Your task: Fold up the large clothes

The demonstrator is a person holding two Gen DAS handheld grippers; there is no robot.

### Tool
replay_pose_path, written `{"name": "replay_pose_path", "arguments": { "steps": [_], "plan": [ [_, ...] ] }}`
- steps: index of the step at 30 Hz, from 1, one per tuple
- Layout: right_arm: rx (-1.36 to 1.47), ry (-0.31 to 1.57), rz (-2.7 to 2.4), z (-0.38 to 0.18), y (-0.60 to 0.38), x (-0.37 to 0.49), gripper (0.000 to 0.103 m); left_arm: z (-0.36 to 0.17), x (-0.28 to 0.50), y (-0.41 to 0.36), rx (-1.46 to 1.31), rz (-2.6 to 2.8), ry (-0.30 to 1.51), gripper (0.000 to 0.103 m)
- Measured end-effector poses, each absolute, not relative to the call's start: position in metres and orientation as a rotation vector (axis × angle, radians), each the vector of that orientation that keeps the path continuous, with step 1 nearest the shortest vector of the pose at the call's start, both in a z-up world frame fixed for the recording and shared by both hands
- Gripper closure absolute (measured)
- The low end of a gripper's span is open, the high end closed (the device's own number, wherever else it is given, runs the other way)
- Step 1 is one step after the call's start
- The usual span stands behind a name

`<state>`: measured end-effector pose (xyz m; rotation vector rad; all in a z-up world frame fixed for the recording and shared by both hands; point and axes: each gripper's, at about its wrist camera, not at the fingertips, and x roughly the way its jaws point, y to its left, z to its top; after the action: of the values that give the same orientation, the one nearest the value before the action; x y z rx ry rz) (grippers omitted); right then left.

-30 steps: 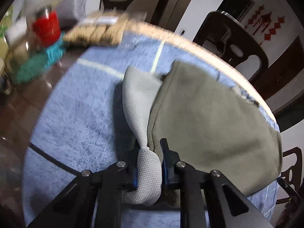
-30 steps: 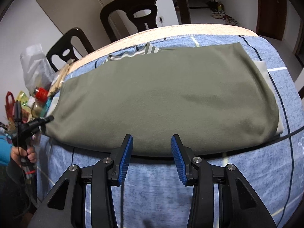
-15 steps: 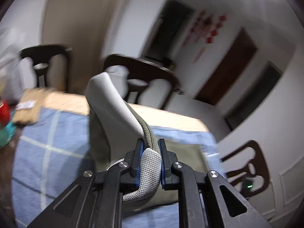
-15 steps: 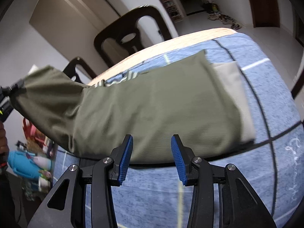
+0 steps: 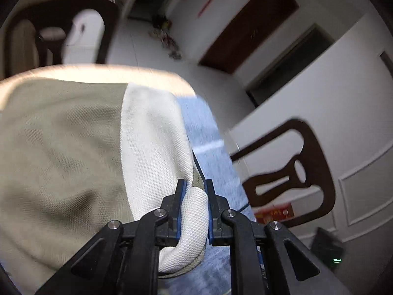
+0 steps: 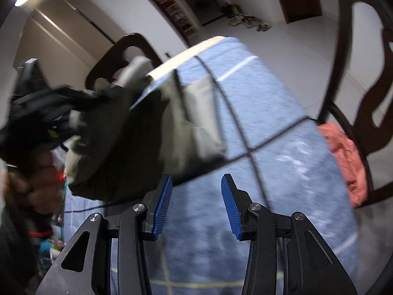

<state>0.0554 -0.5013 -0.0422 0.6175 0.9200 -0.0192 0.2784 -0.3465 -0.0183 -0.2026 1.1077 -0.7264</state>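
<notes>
My left gripper (image 5: 194,191) is shut on the white mesh edge (image 5: 194,211) of an olive-green garment (image 5: 61,147), which it holds lifted and draped over the rest of the cloth. In the right wrist view the same garment (image 6: 152,127) hangs folded over above the blue cloth-covered table (image 6: 282,147), with the left gripper (image 6: 59,108) gripping its raised end at the left. My right gripper (image 6: 195,191) is open and empty, just in front of the garment's near edge.
Dark wooden chairs stand around the table (image 5: 294,172), (image 6: 356,73). An orange-pink cloth (image 6: 346,157) lies on the chair at the right. Bottles and clutter sit at the table's left end (image 6: 51,243). The blue cloth also shows in the left wrist view (image 5: 216,167).
My left gripper has lifted the garment's end off the table and swung it up and over toward the other end. My right gripper stayed open and shifted right along the table.
</notes>
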Motion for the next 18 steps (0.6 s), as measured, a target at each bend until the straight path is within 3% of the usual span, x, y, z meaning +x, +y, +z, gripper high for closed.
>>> {"name": "replay_pose_path", "arguments": {
  "steps": [3, 6, 8, 15, 18],
  "plan": [
    [0.634, 0.941, -0.056, -0.049, -0.516, 0.045, 0.06, -0.069, 0.279, -0.376, -0.168, -0.711, 1.223, 0.089],
    [0.649, 0.936, -0.061, -0.05, -0.523, 0.043, 0.06, -0.084, 0.271, -0.382, -0.138, -0.701, 1.247, 0.086],
    [0.654, 0.926, -0.053, -0.049, -0.527, 0.045, 0.06, -0.071, 0.267, -0.381, -0.162, -0.731, 1.241, 0.081],
    [0.704, 0.86, 0.05, -0.035, -0.523, 0.081, 0.06, 0.011, 0.249, -0.33, -0.221, -0.846, 1.107, 0.076],
    [0.719, 0.848, 0.111, -0.028, -0.516, 0.1, 0.057, 0.04, 0.247, -0.272, -0.249, -0.744, 0.996, 0.064]
  ]
}}
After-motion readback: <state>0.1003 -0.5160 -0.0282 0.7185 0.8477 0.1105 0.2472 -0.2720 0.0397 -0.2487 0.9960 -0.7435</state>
